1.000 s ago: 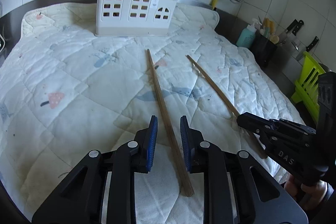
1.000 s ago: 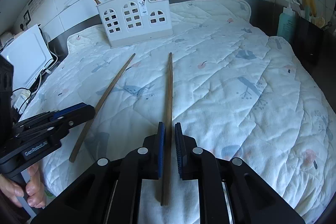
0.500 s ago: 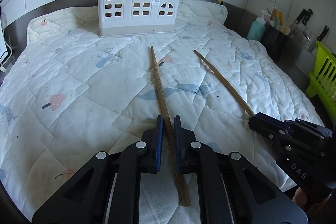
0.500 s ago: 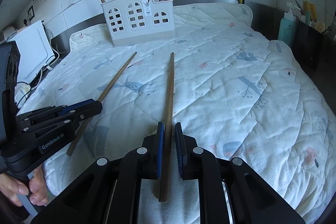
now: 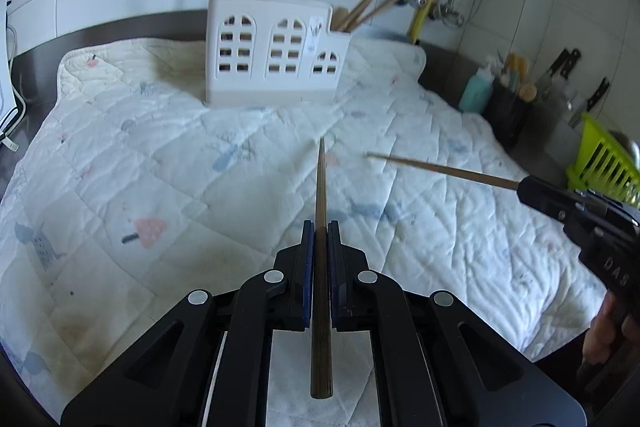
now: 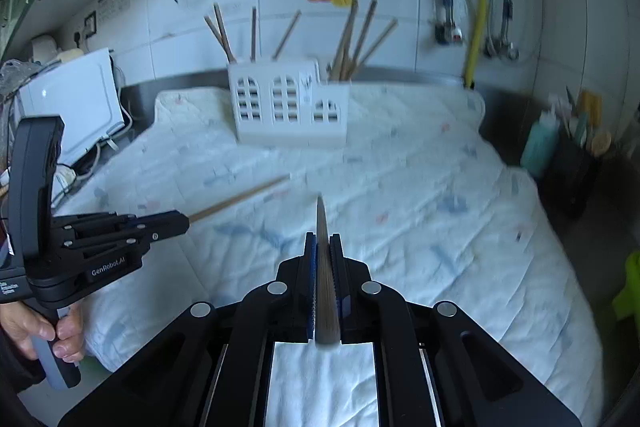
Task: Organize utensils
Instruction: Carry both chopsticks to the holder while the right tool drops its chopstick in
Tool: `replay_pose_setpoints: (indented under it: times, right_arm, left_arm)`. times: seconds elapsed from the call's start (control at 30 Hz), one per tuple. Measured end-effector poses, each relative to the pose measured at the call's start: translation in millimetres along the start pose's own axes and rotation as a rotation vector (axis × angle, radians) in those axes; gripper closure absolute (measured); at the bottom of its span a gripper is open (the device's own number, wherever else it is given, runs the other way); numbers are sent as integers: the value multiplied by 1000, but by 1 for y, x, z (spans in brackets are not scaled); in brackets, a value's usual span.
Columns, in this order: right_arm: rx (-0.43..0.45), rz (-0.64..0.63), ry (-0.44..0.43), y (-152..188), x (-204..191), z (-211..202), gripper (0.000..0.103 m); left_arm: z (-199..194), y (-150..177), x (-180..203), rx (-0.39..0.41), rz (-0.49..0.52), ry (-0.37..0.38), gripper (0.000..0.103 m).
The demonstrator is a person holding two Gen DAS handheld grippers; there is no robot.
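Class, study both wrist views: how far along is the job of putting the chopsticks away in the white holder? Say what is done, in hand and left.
Done: several chopsticks already stand in the white holder. In hand: the left tongs are shut on one chopstick, and the right tongs are shut on another chopstick, both off the quilt. Left: carrying both to the holder and dropping them in.

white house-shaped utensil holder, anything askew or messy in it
The white house-shaped plastic holder stands upright on the quilted mat. The wooden chopsticks in it lean at different angles rather than standing tidily. Nothing is spilled or visibly damaged.
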State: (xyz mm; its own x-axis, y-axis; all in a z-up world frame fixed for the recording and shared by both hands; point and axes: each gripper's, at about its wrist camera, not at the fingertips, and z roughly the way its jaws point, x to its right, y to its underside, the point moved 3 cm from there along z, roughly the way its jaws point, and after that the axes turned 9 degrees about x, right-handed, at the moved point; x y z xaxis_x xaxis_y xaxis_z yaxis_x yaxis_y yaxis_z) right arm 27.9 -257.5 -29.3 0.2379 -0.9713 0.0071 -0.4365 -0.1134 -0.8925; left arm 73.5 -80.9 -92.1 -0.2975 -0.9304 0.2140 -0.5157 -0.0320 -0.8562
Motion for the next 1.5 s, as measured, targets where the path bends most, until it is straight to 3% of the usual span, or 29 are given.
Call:
replay_pose_setpoints:
  times: [0.43, 0.6, 0.77, 1.17, 1.23, 1.37, 1.5]
  right_arm:
    - [95, -85, -110, -132, 8, 5, 96]
    - [123, -90, -141, -194, 12, 23, 96]
    - [92, -148, -108, -231, 6, 63, 96]
    - [-78, -105, -93, -239, 18, 162, 96]
    - [-73, -98, -82, -239, 22, 169, 94]
    - [-46, -81, -77, -242, 29, 169, 79]
    - [-10, -117, -59, -243, 29, 156, 73]
  left_arm:
    - [-26, -55, -27, 106, -17, 5, 98]
    - [-31, -76, -38, 131, -15, 5, 98]
    - [-33, -100, -48, 148, -20, 7, 98]
    - [-44, -167, -44, 253, 26, 21, 98]
    - [-47, -184, -40, 288, 46, 13, 98]
    - [-46, -218, -33, 340, 80, 8, 98]
    - [-34, -249, -29, 373, 100, -10, 98]
